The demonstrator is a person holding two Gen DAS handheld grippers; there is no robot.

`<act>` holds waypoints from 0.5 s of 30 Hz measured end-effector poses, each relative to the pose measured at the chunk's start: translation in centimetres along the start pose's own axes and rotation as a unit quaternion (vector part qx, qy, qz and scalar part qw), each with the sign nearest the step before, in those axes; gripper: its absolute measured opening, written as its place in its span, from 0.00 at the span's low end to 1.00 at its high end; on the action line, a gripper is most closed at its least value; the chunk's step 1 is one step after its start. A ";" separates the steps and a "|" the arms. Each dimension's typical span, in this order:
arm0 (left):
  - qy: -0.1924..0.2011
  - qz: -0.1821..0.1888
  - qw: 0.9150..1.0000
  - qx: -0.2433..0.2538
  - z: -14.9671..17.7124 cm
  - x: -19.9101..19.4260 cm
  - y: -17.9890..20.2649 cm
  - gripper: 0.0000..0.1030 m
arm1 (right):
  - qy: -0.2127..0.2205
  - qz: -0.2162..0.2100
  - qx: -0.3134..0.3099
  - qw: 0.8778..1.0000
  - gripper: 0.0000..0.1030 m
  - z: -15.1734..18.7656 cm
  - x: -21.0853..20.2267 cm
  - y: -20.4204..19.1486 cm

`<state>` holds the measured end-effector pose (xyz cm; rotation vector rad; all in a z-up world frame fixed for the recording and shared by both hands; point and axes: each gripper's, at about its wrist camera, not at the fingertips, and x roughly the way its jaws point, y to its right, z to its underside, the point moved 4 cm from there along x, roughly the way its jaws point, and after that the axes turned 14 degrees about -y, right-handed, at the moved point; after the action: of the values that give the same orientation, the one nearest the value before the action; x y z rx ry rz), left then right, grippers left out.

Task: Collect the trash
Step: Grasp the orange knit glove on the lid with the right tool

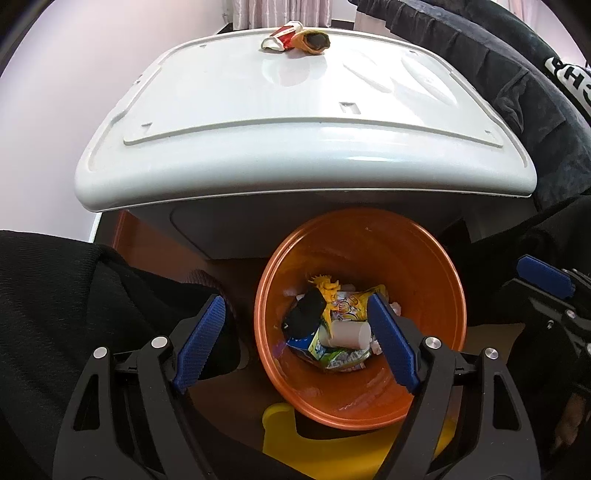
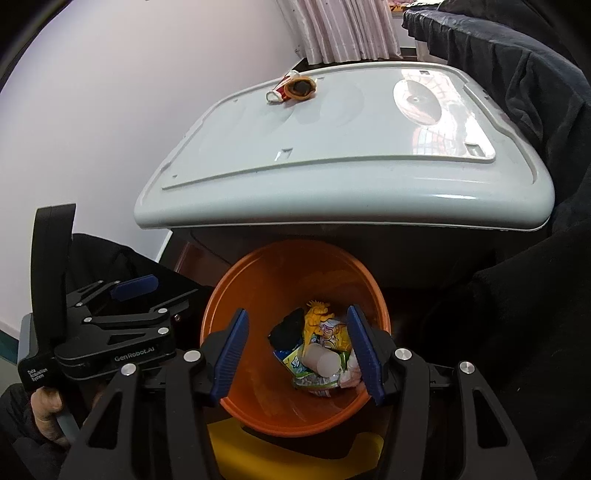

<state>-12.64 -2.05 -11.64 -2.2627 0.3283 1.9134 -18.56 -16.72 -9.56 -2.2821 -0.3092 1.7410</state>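
The white appliance lid (image 1: 295, 110) overhangs the orange bin (image 1: 362, 406) below it. Both my jaws hang spread and empty over the bin: left gripper (image 1: 295, 343), right gripper (image 2: 297, 356). At the lid's far edge lie crumpled wrappers (image 1: 295, 38), likely light, soft and crushable; I'd pinch the bunched middle. Lid surface open, rim close.

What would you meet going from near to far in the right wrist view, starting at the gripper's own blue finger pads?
Blue finger pads → round orange plastic bin with wrappers and a white paper cup inside → white glossy appliance lid → crumpled red-and-yellow wrappers → pale pleated curtain.
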 end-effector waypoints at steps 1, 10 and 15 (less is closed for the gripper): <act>0.001 0.002 1.000 0.000 -0.1 -0.2 0.0 0.75 | 0.000 -0.003 0.002 1.000 0.54 -0.2 0.0 0.1; 0.067 0.000 0.998 0.002 -4.5 -3.8 -1.4 0.75 | 0.014 0.001 -0.020 1.000 0.54 -6.5 -0.8 -0.3; 0.103 -0.003 0.995 -0.005 -9.2 -6.1 -2.5 0.75 | 0.035 0.013 -0.042 0.998 0.55 -12.0 -0.8 -1.2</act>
<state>-4.19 -1.67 -4.10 -2.4693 0.3381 1.6850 -7.18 -16.69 -5.37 -2.4102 -0.3469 1.6862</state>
